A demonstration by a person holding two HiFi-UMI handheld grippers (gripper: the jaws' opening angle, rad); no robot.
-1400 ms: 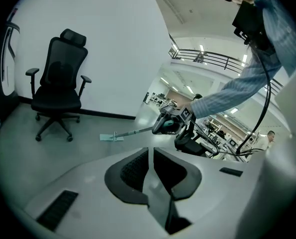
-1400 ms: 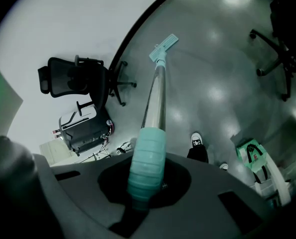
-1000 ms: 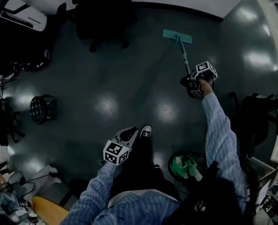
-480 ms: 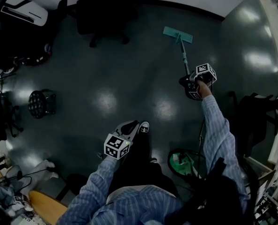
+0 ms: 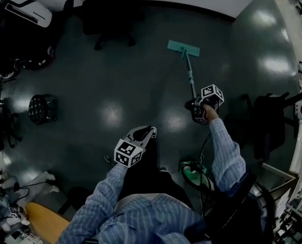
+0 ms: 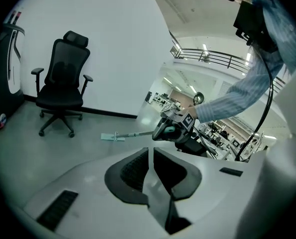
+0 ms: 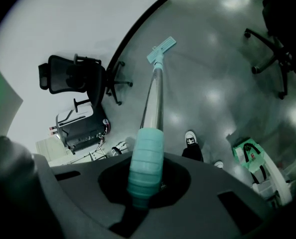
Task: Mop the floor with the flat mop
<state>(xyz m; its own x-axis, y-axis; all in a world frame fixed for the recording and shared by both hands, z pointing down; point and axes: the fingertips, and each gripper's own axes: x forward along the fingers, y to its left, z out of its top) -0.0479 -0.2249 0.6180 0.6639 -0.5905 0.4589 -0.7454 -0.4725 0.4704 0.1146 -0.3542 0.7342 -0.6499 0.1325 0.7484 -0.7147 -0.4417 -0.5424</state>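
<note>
The right hand-held gripper [image 7: 147, 180] is clamped on the ribbed teal grip [image 7: 146, 158] at the top end of the flat mop [image 5: 190, 72]. Its own view shows the grip seated between the jaws, and the pole running straight out from them down to the floor. The arm behind it is stretched forward and to the person's right.

The left hand-held gripper [image 6: 150, 169] has its jaws drawn together with nothing between them. It hangs low in front of the person's body, well apart from the mop and taking no part in the hold.

At the far end of the pole, the teal mop head [image 5: 183, 48] lies flat on the dark, glossy floor [image 5: 115, 80] ahead of the person, not far from the wall's dark skirting. A black office chair [image 5: 108, 6] stands to the left of it, well apart. Near the person's feet sits something green inside a dark round rim [image 5: 193, 173] — I cannot tell what it is.

The step in hand looks like a one-handed stroke, with the head out at the far reach of the arm. The next move probably calls for drawing or sweeping the head across a fresh strip of floor while holding it flat, so the whole pad stays in contact — and for steering clear of the chair's legs.
</note>
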